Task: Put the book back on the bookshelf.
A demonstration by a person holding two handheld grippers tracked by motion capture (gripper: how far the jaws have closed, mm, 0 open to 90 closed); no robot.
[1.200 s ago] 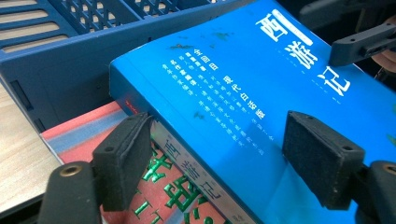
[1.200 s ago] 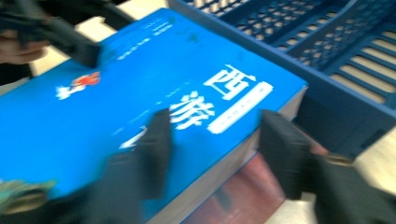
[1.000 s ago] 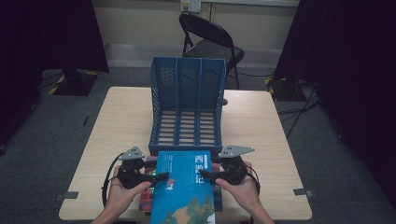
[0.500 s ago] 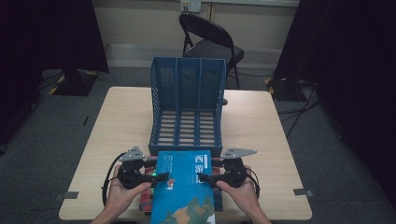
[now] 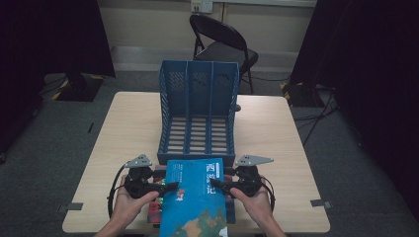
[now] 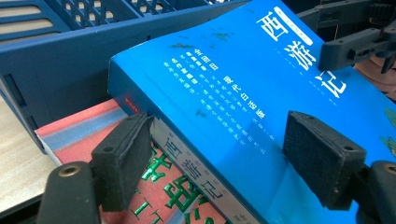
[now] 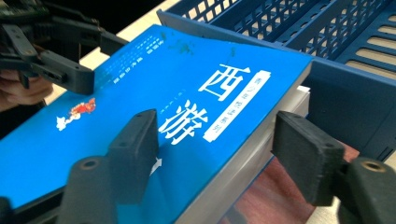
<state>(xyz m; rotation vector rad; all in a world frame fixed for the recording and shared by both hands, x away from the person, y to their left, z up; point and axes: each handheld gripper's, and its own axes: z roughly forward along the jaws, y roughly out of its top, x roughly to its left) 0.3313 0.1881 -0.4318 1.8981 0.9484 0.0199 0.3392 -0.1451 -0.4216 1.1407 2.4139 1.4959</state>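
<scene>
High view: fixed above the near table (image 5: 128, 128) edge, facing forward and down, far enough to take in the whole top. Left gripper view: close, along its own jaws at the blue book (image 6: 243, 93) spine side. Right gripper view: close, from the opposite edge (both share the book cover and file rack (image 7: 336, 42))

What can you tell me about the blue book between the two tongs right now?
The blue book is a thick paperback with a glossy cover, white Chinese title characters and a small red figure. It lies tilted on a stack of books, its far edge near the blue file rack. One pad of the left tongs touches its spine side, the other lies over the cover. The right tongs straddle its page edge; their jaws have just been closing.
</scene>
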